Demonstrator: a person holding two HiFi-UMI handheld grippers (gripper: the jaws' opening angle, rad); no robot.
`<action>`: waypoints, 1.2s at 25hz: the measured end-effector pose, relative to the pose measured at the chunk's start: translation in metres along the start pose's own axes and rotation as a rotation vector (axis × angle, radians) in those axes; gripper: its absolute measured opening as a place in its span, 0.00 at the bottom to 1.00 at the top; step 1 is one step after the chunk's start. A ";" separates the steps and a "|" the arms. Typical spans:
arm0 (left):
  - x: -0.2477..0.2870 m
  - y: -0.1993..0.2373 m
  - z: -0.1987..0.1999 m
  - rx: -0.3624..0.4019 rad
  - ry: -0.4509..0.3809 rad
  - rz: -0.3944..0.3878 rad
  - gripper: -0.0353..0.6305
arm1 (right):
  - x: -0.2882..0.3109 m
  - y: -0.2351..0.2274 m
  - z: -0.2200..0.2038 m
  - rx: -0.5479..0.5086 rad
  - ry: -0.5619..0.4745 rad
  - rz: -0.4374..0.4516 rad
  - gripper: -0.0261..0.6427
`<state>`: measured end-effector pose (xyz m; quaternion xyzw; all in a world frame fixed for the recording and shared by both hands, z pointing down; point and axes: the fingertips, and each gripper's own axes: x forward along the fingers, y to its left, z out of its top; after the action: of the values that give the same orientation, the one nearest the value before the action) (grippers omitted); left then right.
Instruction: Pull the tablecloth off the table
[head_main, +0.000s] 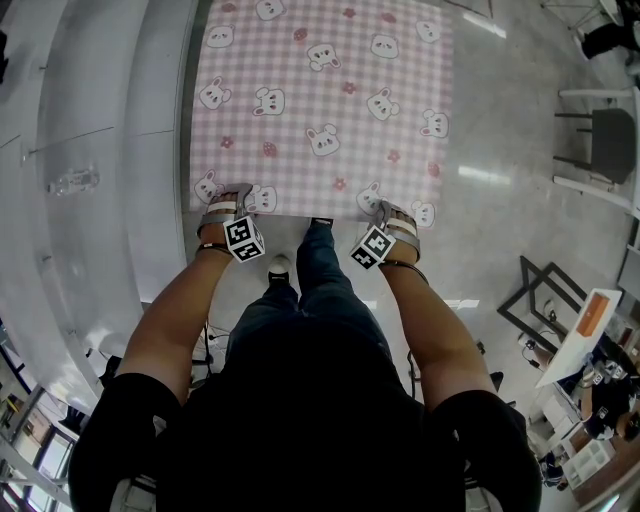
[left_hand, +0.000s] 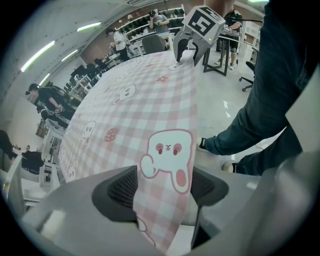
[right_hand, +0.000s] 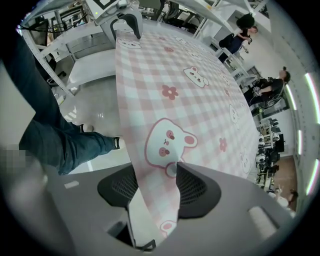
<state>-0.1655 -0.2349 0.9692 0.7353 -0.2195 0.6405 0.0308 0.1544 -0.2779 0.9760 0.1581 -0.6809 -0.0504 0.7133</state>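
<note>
Head view: the cloth (head_main: 320, 105) lies flat over the table (head_main: 186, 120), running away from the person, its near edge straight across. Both forearms reach forward. The left gripper (head_main: 235, 197) is at the near left corner and the right gripper (head_main: 387, 211) at the near right. A chair (head_main: 610, 145) stands well off to the right.

Left gripper view: the jaws are clamped on the cloth's edge.

Right gripper view: the jaws pinch the edge likewise, and the person's leg (right_hand: 55, 140) is just beside it.

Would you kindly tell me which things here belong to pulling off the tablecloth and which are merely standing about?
Job in hand: tablecloth; left hand-held gripper and right hand-held gripper, both shut on its near edge.
Lying about: dark chair; black metal frame.
</note>
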 end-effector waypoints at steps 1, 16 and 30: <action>-0.001 0.001 0.001 0.000 -0.003 0.004 0.50 | 0.000 0.000 0.000 -0.003 0.000 -0.006 0.37; -0.007 0.002 0.003 0.007 0.016 -0.050 0.12 | -0.009 -0.012 -0.001 -0.036 -0.009 -0.053 0.12; -0.017 0.015 0.011 -0.014 0.010 -0.072 0.05 | -0.016 -0.026 -0.002 -0.029 0.026 -0.030 0.07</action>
<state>-0.1625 -0.2473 0.9479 0.7394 -0.1971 0.6410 0.0600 0.1586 -0.2976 0.9531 0.1588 -0.6683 -0.0689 0.7234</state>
